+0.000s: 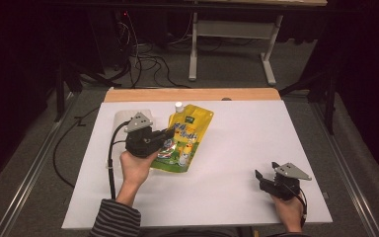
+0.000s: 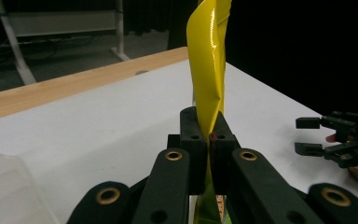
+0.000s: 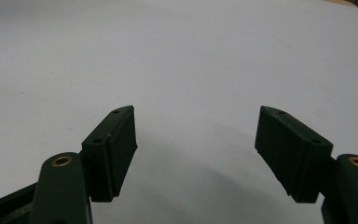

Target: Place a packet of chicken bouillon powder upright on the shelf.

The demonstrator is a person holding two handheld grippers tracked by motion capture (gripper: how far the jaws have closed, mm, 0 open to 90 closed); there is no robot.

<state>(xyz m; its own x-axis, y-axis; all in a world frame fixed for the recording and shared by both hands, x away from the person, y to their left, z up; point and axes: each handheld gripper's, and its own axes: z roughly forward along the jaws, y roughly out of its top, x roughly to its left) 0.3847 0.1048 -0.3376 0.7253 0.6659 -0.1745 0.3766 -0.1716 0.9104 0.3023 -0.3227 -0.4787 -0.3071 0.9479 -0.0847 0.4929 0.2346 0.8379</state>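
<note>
A yellow spouted pouch (image 1: pixel 185 138) with a white cap and colourful print hangs tilted over the left half of the white table (image 1: pixel 237 148). My left gripper (image 1: pixel 170 132) is shut on the pouch's left edge; in the left gripper view the glossy yellow film (image 2: pixel 209 70) rises edge-on from between the pressed pads (image 2: pixel 193 135). My right gripper (image 1: pixel 262 174) rests near the table's front right corner with its jaws wide apart. In the right gripper view its two pads (image 3: pixel 116 149) frame bare white tabletop and hold nothing. That right gripper (image 2: pixel 310 136) also appears far off in the left gripper view.
A translucent plastic container (image 1: pixel 128 118) stands behind my left hand, and its corner (image 2: pixel 4 186) shows in the left gripper view. A wooden strip (image 1: pixel 192 94) runs along the table's far edge. Beyond it are cables (image 1: pixel 148 59) on the floor and a white table frame (image 1: pixel 227 34).
</note>
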